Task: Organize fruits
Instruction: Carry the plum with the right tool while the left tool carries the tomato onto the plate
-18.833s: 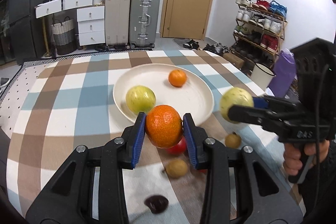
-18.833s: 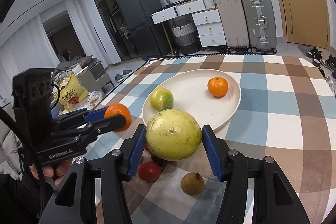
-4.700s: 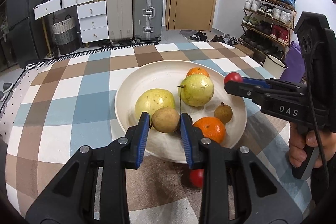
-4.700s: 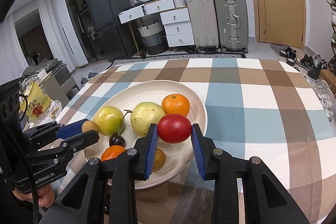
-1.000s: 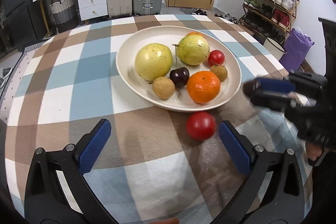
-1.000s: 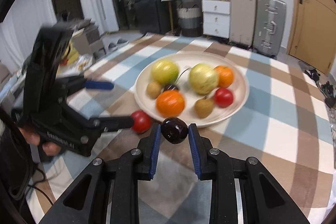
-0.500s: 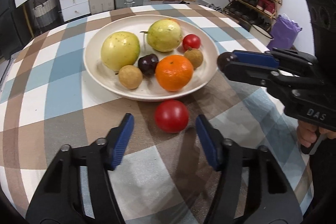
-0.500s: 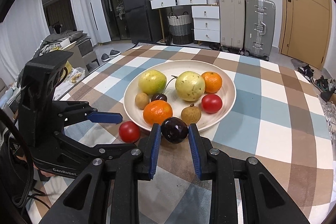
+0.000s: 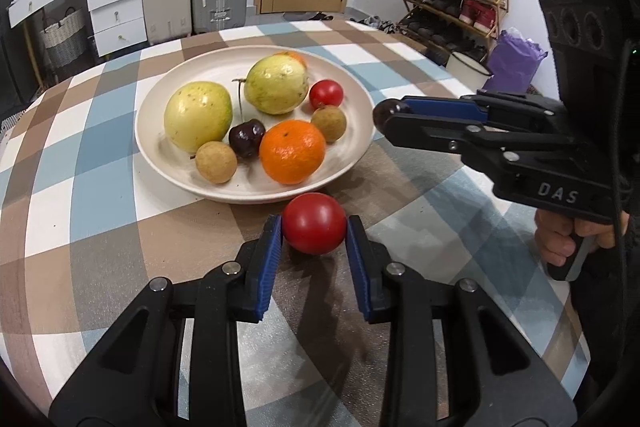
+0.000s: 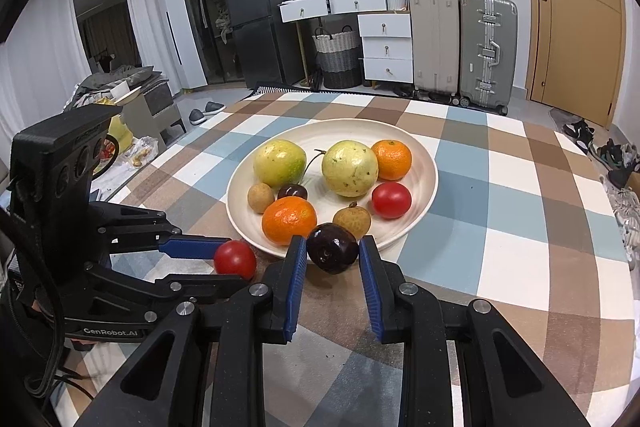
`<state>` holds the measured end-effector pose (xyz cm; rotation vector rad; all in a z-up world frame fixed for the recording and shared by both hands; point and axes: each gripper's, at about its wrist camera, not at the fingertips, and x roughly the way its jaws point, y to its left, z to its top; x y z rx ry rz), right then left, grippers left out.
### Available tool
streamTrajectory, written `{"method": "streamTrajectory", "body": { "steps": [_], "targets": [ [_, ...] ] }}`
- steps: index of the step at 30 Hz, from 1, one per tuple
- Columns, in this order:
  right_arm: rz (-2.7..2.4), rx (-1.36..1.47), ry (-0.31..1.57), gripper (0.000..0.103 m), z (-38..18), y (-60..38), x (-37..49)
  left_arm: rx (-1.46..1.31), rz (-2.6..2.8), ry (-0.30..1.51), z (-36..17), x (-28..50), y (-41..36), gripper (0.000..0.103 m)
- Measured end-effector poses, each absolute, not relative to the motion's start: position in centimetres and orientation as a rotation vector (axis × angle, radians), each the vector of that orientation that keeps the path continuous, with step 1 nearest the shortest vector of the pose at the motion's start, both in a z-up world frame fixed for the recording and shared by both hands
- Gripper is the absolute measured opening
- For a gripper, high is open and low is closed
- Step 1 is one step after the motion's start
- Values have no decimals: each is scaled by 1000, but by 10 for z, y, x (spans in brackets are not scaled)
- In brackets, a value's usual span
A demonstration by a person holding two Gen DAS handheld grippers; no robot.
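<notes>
A cream plate [image 9: 160, 147] on the checked tablecloth holds two green guavas, two oranges, a small red tomato [image 9: 326, 93], a dark cherry [image 9: 247, 138] and two brown longans. My left gripper [image 9: 314, 235] is shut on a red tomato [image 9: 314, 228] just in front of the plate's near rim; it also shows in the right wrist view [image 10: 235, 259]. My right gripper [image 10: 332, 255] is shut on a dark cherry [image 10: 332, 247] and holds it at the plate's [image 10: 424, 163] near edge, to the right of the left gripper.
The checked table [image 10: 520, 195] stretches around the plate. Suitcases [image 10: 486, 47], white drawers and a dark fridge stand behind it. A shoe rack [image 9: 456, 3] and a purple bag [image 9: 516, 63] stand off the table's right side.
My left gripper has moved forward and closed from wide open onto the red tomato on the cloth. My right gripper has carried the dark cherry closer to the plate's rim.
</notes>
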<state>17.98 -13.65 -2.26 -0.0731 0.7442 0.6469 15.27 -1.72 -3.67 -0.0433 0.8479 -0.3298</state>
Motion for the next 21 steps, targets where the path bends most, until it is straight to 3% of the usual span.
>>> {"method": "streamTrajectory", "body": {
  "steps": [21],
  "targets": [
    [652,1,665,27,-9,-146,178,-135,-160,695,-4,148,21,29]
  ]
}}
